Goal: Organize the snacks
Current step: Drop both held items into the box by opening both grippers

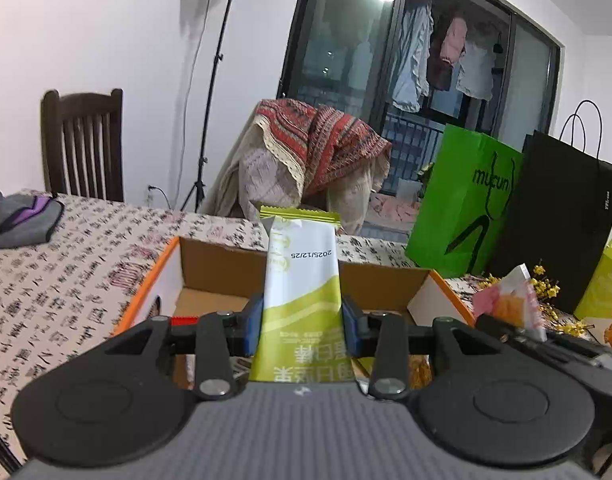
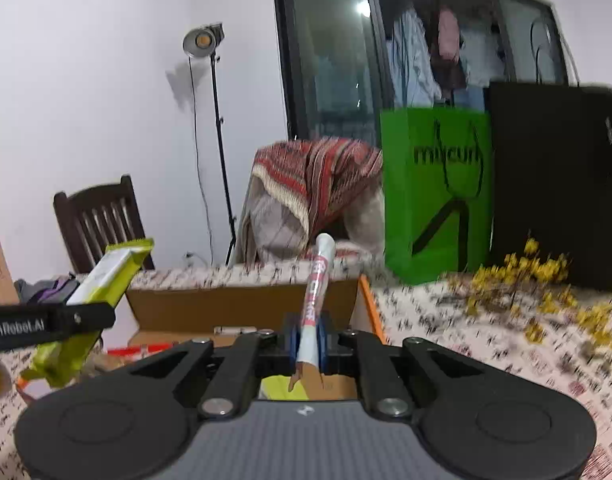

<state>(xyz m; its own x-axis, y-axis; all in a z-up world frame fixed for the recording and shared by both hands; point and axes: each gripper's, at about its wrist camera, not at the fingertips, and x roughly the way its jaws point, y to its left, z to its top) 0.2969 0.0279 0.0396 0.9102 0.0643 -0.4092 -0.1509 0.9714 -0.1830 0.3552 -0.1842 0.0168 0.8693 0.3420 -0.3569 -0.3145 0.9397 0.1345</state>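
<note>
My left gripper (image 1: 302, 326) is shut on a green-and-white snack bar packet (image 1: 300, 280), which stands upright between the blue pads above an open cardboard box (image 1: 222, 270) with orange edges. In the right wrist view my right gripper (image 2: 307, 338) is shut on a thin pink-and-white snack packet (image 2: 315, 292), seen edge-on and pointing up over the same box (image 2: 242, 304). The left gripper with its green packet (image 2: 106, 276) shows at the left of that view. At the right of the left wrist view, the pink packet (image 1: 509, 300) shows broadside.
The table wears a calligraphy-print cloth (image 1: 66, 280). A green paper bag (image 1: 461, 208) and a black bag (image 1: 561, 220) stand at the back right beside yellow flowers (image 2: 545, 280). A grey-purple pouch (image 1: 26, 216) lies far left. A wooden chair (image 1: 82, 144) stands behind.
</note>
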